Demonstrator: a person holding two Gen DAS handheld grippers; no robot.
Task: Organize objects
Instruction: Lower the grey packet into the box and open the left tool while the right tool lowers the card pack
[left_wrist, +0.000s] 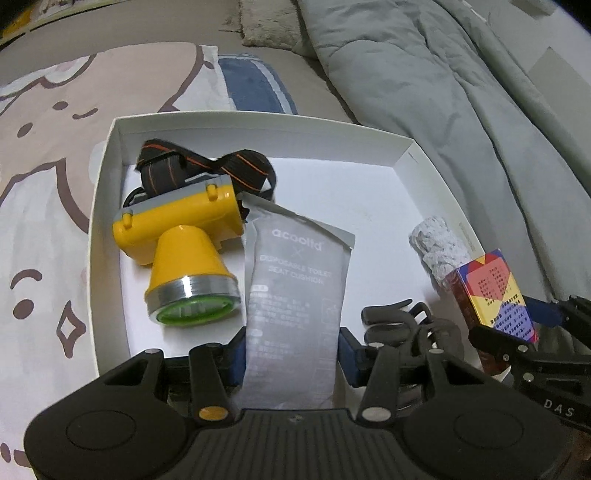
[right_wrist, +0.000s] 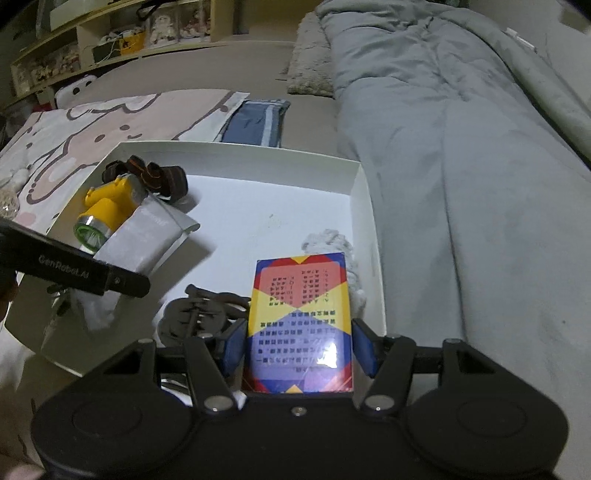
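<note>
A white open box (left_wrist: 107, 206) (right_wrist: 365, 206) lies on the bed. In it are a yellow headlamp (left_wrist: 184, 240) (right_wrist: 107, 206) with a striped strap, a white rope bundle (left_wrist: 436, 243) and a black clip-like item (left_wrist: 402, 325) (right_wrist: 199, 310). My left gripper (left_wrist: 291, 354) is shut on a grey toilet-seat-cushion packet (left_wrist: 295, 288) (right_wrist: 147, 236) over the box. My right gripper (right_wrist: 299, 347) is shut on a colourful card box (right_wrist: 301, 321) (left_wrist: 495, 291) over the box's right side.
A grey quilt (right_wrist: 461, 166) lies along the right of the box. A cartoon-print sheet (left_wrist: 44, 184) lies to the left, with a blue folded cloth (right_wrist: 255, 123) behind the box. Shelves (right_wrist: 110, 40) stand far back.
</note>
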